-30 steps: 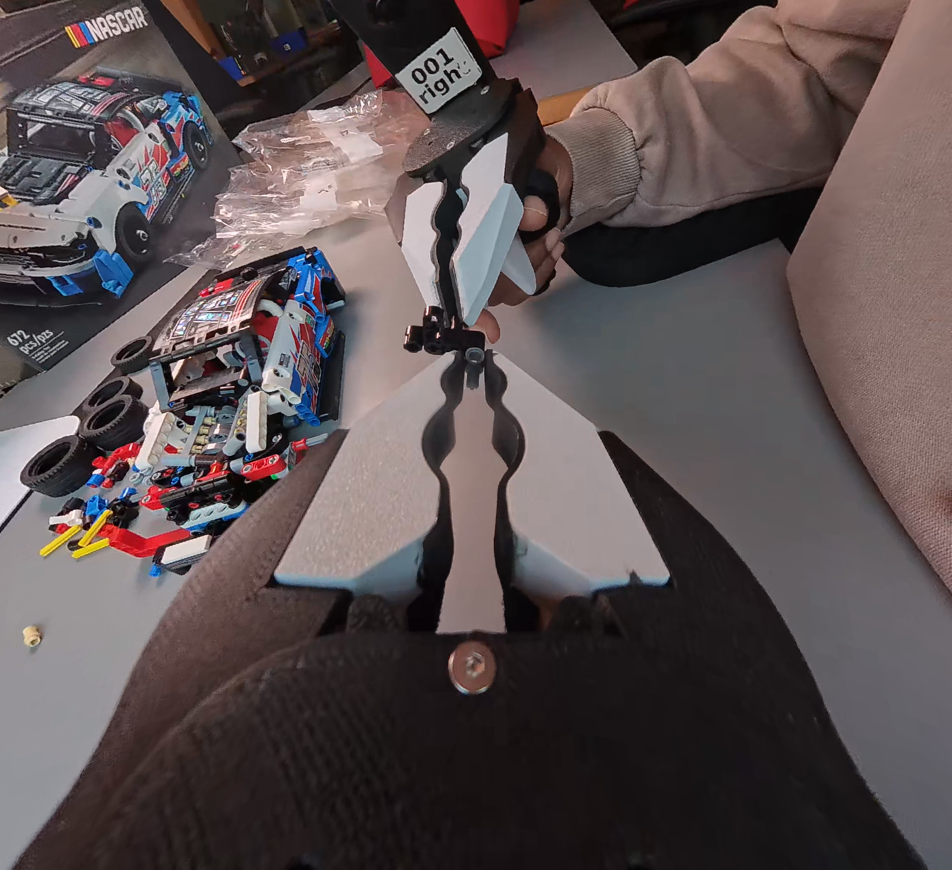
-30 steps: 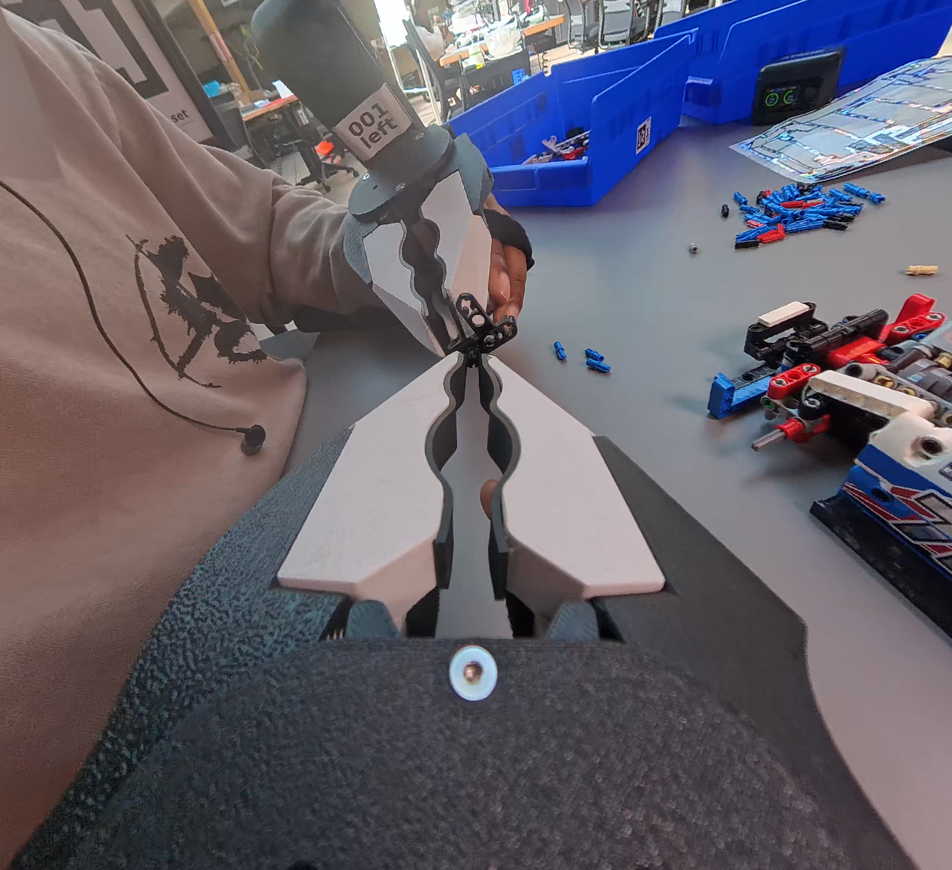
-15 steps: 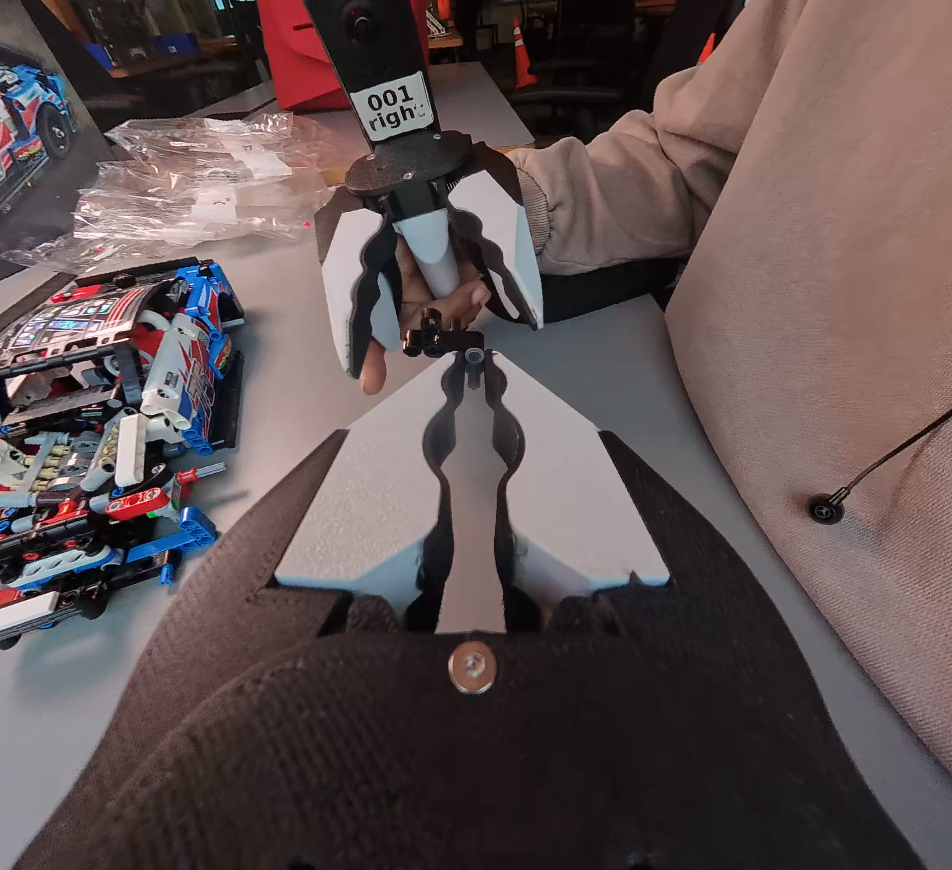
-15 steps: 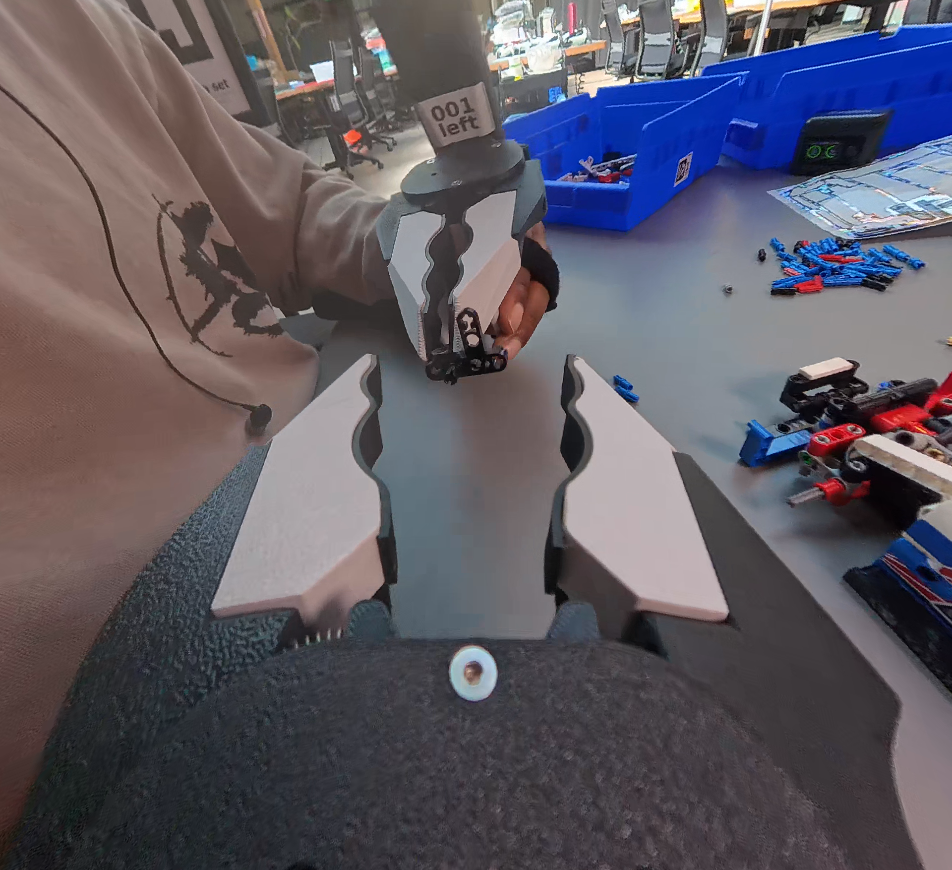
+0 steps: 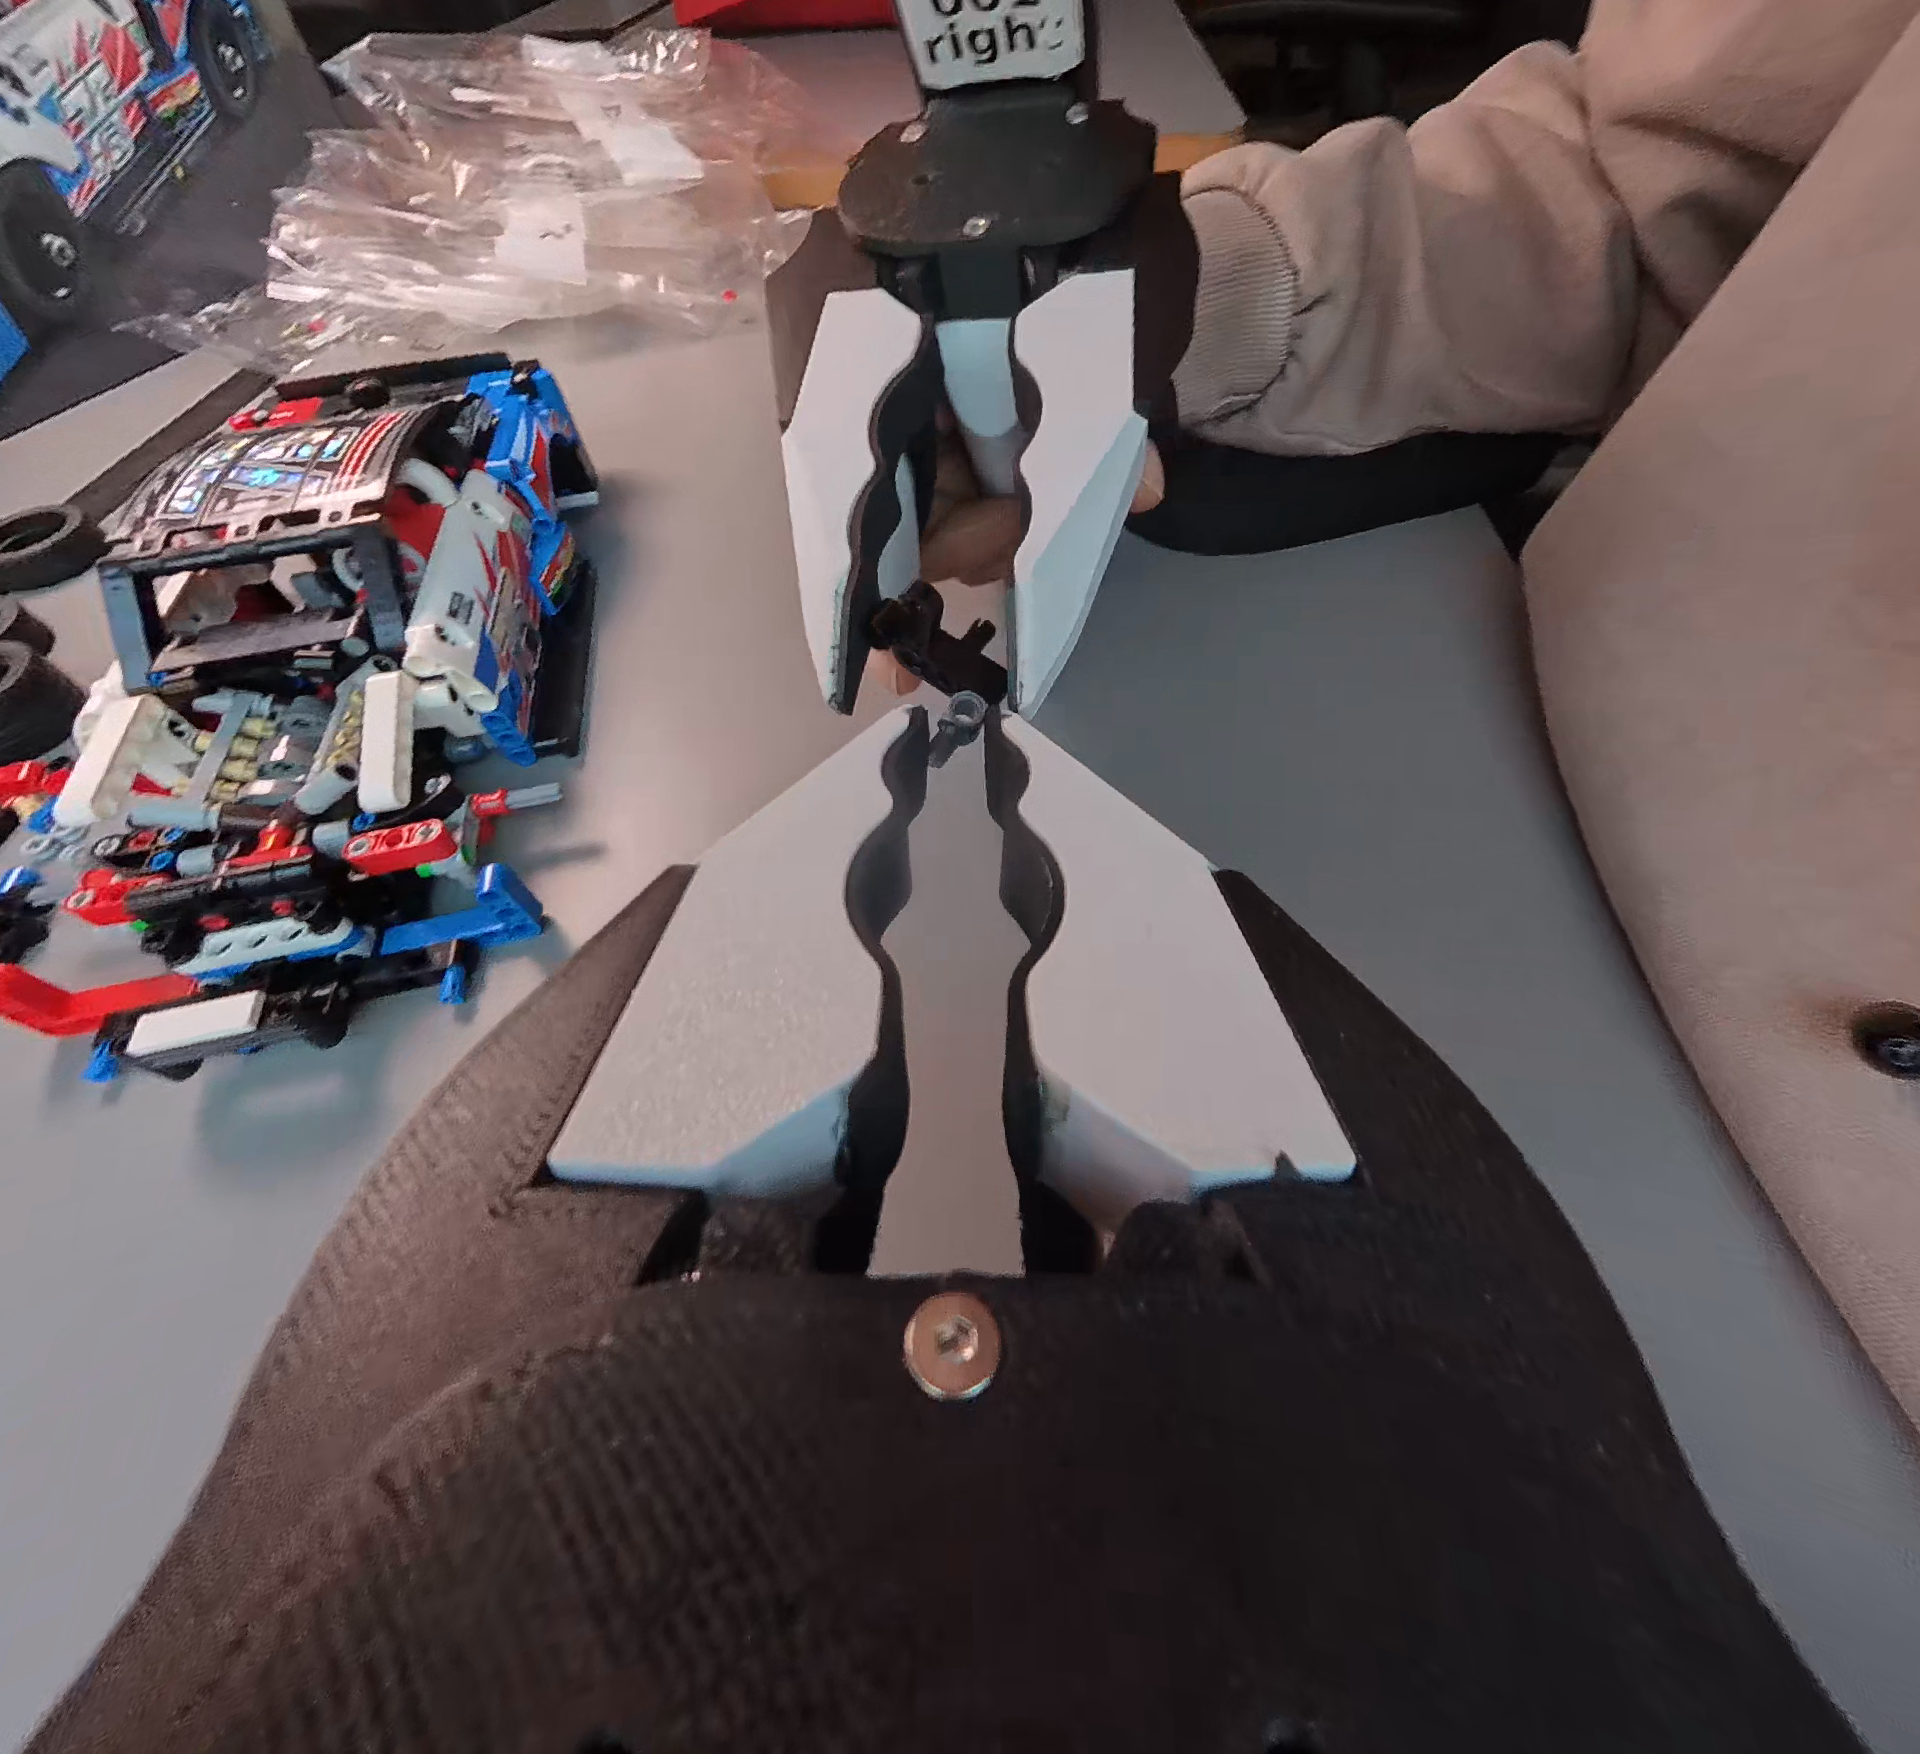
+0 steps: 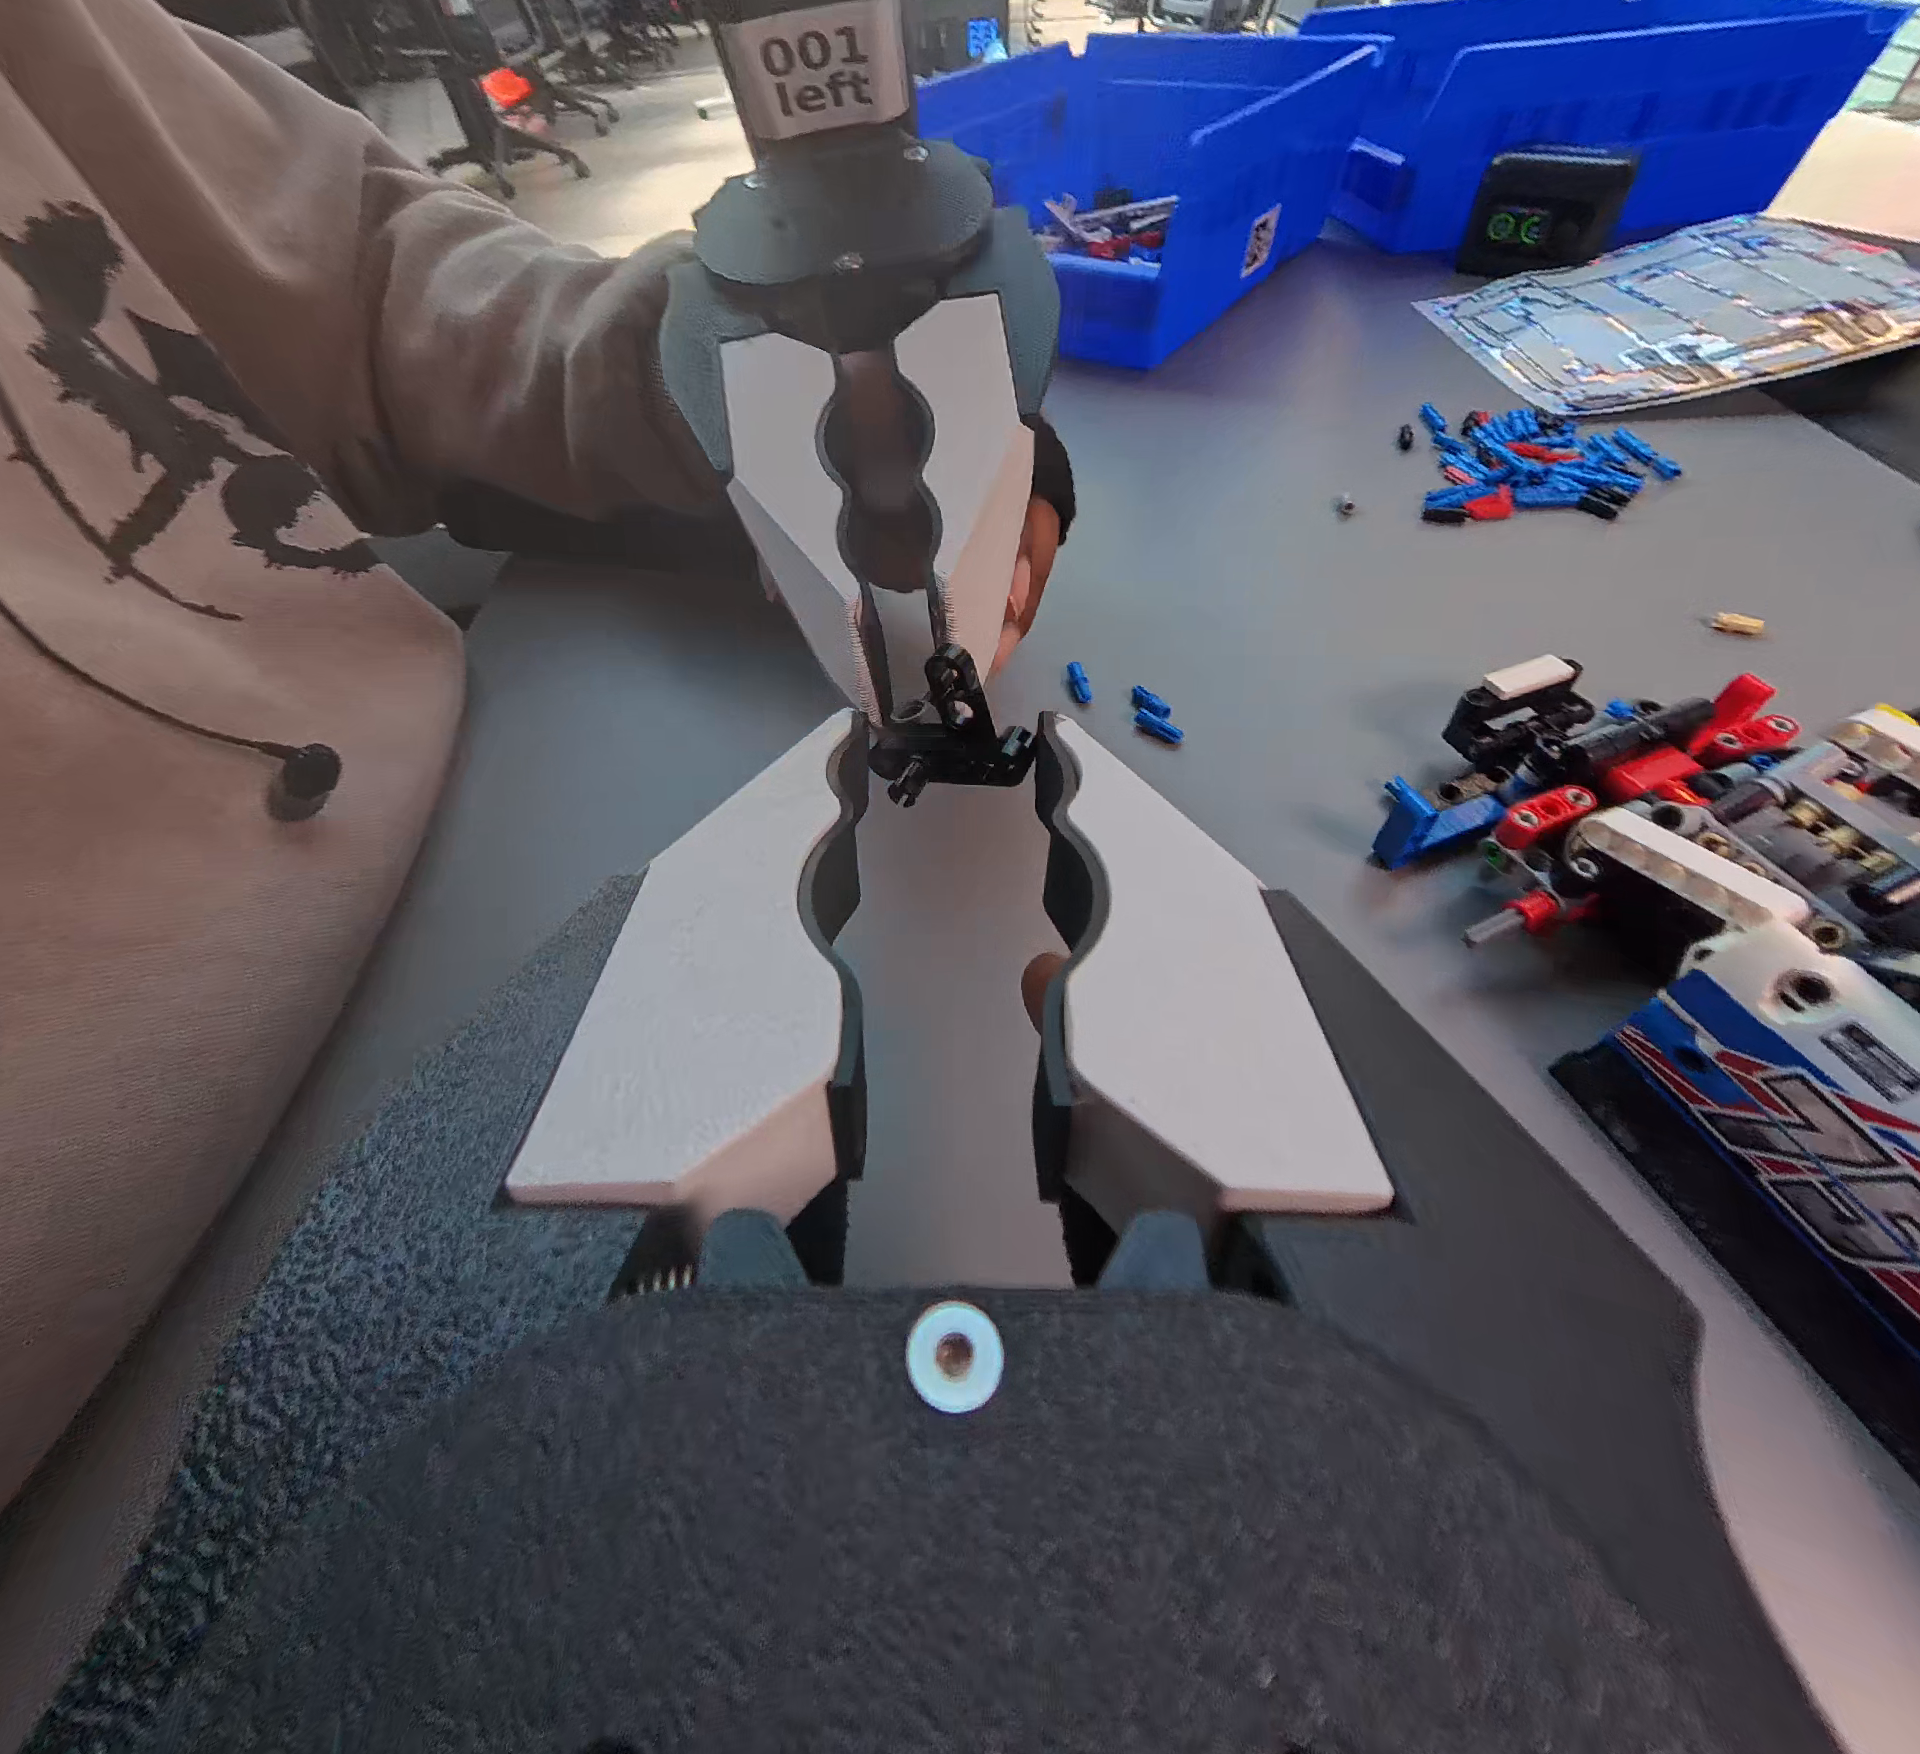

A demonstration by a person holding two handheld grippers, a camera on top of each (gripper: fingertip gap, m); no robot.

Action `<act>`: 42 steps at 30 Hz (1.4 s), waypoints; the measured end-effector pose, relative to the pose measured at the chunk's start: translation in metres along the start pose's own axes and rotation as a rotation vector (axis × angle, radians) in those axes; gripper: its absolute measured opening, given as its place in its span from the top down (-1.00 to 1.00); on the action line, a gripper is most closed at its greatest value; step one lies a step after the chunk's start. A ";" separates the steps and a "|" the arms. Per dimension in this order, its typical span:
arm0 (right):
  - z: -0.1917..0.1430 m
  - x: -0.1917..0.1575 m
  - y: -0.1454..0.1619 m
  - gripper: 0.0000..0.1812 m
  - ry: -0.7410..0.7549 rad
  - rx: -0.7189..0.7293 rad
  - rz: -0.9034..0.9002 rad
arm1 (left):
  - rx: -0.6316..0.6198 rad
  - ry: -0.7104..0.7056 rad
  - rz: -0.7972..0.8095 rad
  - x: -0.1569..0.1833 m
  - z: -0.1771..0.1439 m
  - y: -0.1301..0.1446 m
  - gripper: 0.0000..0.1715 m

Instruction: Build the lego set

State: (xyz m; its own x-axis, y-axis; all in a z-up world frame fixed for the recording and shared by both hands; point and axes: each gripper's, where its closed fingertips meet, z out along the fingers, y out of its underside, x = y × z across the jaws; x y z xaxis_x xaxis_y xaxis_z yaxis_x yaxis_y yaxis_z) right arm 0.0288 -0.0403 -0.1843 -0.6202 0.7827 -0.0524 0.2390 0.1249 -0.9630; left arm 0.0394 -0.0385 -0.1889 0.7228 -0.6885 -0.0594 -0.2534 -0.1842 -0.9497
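At far left of the left wrist view, the half-built lego car [image 5: 322, 634] sits on the grey table [image 5: 1299, 821]. Toward the middle, the left gripper [image 5: 954, 722] is closed on a small grey pin [image 5: 958, 725]. Facing it tip to tip, the right gripper [image 6: 945, 748] is partly open around a black lego piece [image 6: 951, 736], its fingers just beside it.

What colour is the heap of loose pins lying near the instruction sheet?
Mostly blue, with a few red and black; the pins show best in the right wrist view.
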 end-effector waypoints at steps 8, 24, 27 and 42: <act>0.006 0.012 0.011 0.68 0.056 -0.055 0.053 | -0.047 -0.038 0.003 -0.009 0.000 0.011 0.89; 0.009 0.019 0.009 0.71 0.002 0.001 0.422 | -0.117 -0.192 0.262 -0.019 -0.003 0.011 1.00; 0.007 0.020 0.007 0.71 0.009 0.012 0.419 | -0.105 -0.185 0.248 -0.019 -0.005 0.009 1.00; 0.005 0.032 -0.013 0.72 -0.005 0.200 0.646 | -0.125 -0.274 0.302 -0.027 0.000 0.010 0.80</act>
State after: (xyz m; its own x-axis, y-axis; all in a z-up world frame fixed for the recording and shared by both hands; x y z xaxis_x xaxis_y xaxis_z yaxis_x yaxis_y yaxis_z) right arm 0.0015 -0.0199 -0.1744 -0.4031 0.6590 -0.6350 0.4204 -0.4830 -0.7681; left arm 0.0172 -0.0217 -0.1971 0.7440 -0.5158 -0.4247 -0.5438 -0.0982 -0.8334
